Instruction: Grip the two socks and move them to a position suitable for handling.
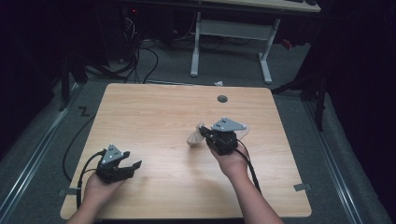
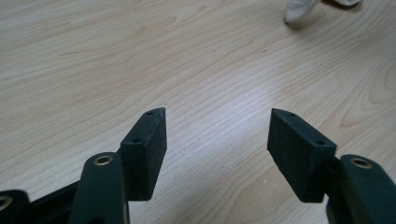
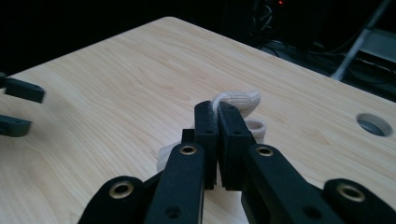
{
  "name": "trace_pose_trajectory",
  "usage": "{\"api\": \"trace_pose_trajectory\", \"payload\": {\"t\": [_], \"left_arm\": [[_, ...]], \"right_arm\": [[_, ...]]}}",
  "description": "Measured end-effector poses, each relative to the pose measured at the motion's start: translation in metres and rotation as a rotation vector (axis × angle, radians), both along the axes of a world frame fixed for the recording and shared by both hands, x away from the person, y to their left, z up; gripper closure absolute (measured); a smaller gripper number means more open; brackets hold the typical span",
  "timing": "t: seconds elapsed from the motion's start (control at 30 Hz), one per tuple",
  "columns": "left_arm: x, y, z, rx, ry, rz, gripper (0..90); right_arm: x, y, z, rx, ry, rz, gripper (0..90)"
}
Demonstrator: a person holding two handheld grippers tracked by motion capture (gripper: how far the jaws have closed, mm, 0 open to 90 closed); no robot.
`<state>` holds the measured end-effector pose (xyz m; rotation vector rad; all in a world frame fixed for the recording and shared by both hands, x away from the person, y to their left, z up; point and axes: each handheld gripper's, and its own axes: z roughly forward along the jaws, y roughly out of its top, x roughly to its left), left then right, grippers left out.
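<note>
- Nearest the camera, the person's left hand (image 1: 100,184) holds the left gripper (image 1: 133,166) low over the near left part of the wooden table (image 1: 154,116), well apart from the cable hole (image 1: 222,99).
- Its jaws stand spread wide, with bare wood between the pads (image 2: 152,144).
- Right gripper (image 3: 217,116) sits nearer the cable hole, on its near side, held by the right hand (image 1: 231,163).
- Its jaws are pressed together, pinching a white cloth (image 3: 236,99); a fold rises past the tips.
- From above, the cloth (image 1: 194,137) hangs just left of that gripper, its lower end touching or just over the wood.
</note>
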<state>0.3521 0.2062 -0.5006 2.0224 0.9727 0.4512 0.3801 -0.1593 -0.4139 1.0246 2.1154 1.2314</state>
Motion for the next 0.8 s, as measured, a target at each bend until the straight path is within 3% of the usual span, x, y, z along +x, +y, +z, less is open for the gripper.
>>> {"api": "trace_pose_trajectory", "payload": {"t": [0.13,0.6,0.8], "left_arm": [[0.001,0.001,0.0,-0.027,0.018,0.014,37.3],[0.002,0.005,0.001,-0.03,0.021,0.035,40.5],[0.002,0.005,0.003,-0.035,0.021,0.034,40.5]], "right_arm": [[-0.003,0.015,0.001,0.009,-0.005,0.041,87.9],[-0.029,0.078,0.0,0.061,0.01,0.243,87.7],[-0.037,0.095,-0.015,0.018,0.04,0.291,87.7]]}}
